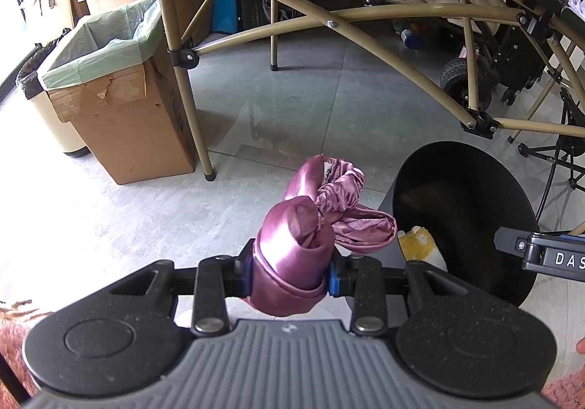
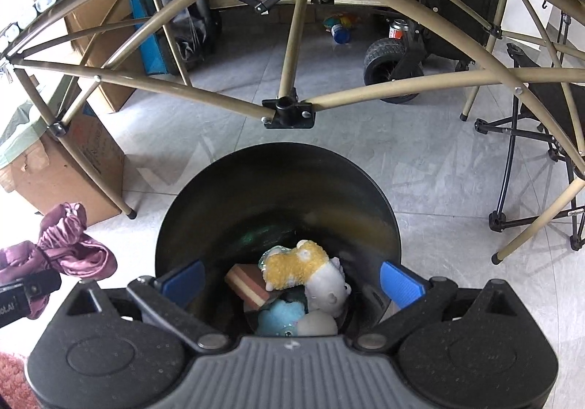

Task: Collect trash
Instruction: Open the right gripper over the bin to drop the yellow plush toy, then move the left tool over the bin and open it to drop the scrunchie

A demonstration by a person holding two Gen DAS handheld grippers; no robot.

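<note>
A glossy mauve-pink satin cloth (image 1: 299,244) with a ruched, shinier band is seen against pale grey marbled floor tiles (image 1: 109,226). The bin (image 2: 278,197) is rendered in black, its inner wall faintly tinged with green and amber reflections. Inside it, a yellow-and-white plush toy (image 2: 292,268), a pale grey plush (image 2: 329,292), a light blue plush (image 2: 279,317) and a block (image 2: 245,284) striped in brown, cream and what may be pink are shown. Blue pads (image 2: 396,283) are set on black gripper bodies with grey ribbed housings. The table frame (image 1: 329,18) is coloured khaki; the cardboard box (image 1: 124,116) is brown, lined in pale green
</note>
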